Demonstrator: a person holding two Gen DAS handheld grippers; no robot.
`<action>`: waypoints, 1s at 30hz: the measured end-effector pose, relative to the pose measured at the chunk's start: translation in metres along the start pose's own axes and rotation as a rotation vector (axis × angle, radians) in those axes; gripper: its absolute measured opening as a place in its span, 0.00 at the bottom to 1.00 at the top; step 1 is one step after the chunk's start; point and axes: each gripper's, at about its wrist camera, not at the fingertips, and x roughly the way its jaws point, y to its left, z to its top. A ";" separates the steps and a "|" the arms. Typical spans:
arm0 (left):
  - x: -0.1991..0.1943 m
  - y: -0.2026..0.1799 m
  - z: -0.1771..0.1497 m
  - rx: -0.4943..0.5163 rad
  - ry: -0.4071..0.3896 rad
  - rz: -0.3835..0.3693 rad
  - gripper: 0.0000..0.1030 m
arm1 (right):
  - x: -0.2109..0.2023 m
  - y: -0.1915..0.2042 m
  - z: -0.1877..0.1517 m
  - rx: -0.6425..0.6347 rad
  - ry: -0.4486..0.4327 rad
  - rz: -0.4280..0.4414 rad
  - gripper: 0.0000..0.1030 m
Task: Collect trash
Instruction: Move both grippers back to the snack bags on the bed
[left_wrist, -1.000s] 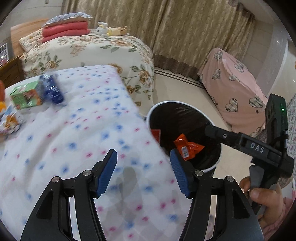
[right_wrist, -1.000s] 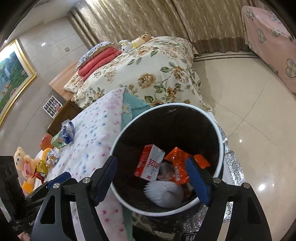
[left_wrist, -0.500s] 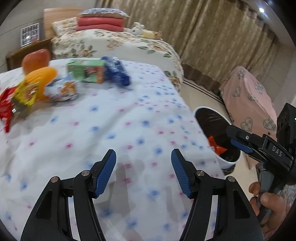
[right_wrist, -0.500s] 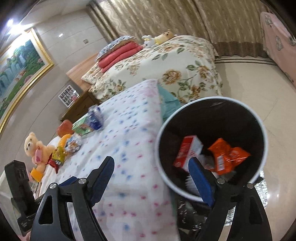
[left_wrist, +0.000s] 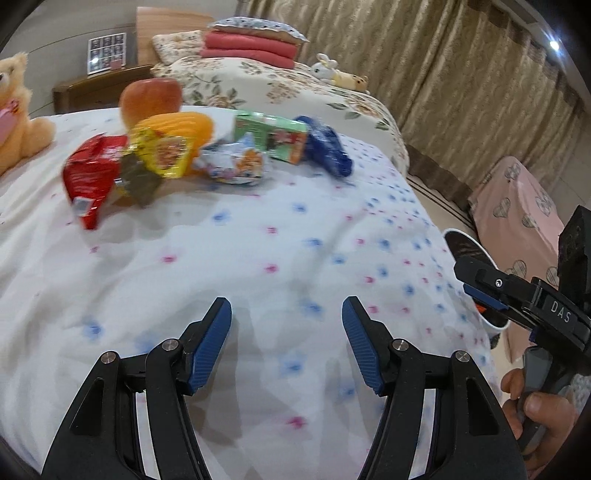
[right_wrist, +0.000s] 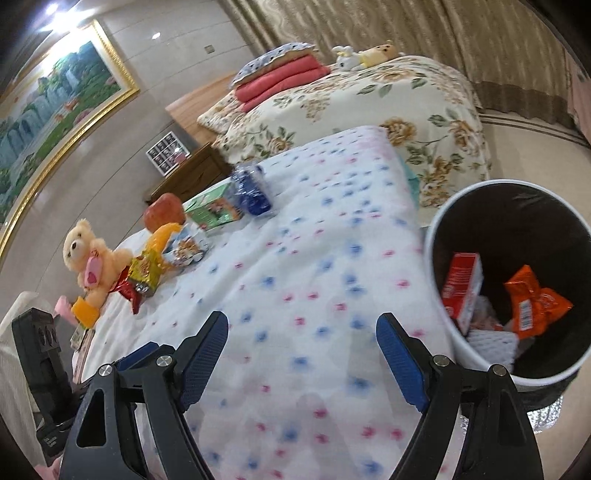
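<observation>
Trash lies at the far end of a dotted white bedspread: a red wrapper, a yellow snack bag, a crumpled white packet, a green carton and a blue bottle. The same pile shows in the right wrist view, with the green carton and blue bottle. My left gripper is open and empty above the bedspread. My right gripper is open and empty beside the black-lined bin, which holds a red box and an orange wrapper.
An apple and an orange toy sit behind the trash. A teddy bear lies at the bed's left. A floral bed stands beyond. A pink covered seat is at the right.
Both grippers have swung left, away from the bin and over the bedspread. The trash pile is nearer in the left wrist view. The bin has moved to the right edge.
</observation>
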 end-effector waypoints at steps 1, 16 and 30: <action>-0.001 0.005 0.000 -0.008 -0.001 0.005 0.62 | 0.004 0.005 0.000 -0.006 0.006 0.006 0.82; -0.013 0.075 0.008 -0.123 -0.023 0.089 0.63 | 0.044 0.049 0.000 -0.073 0.069 0.067 0.82; -0.012 0.118 0.028 -0.166 -0.032 0.166 0.65 | 0.080 0.083 0.017 -0.114 0.092 0.105 0.82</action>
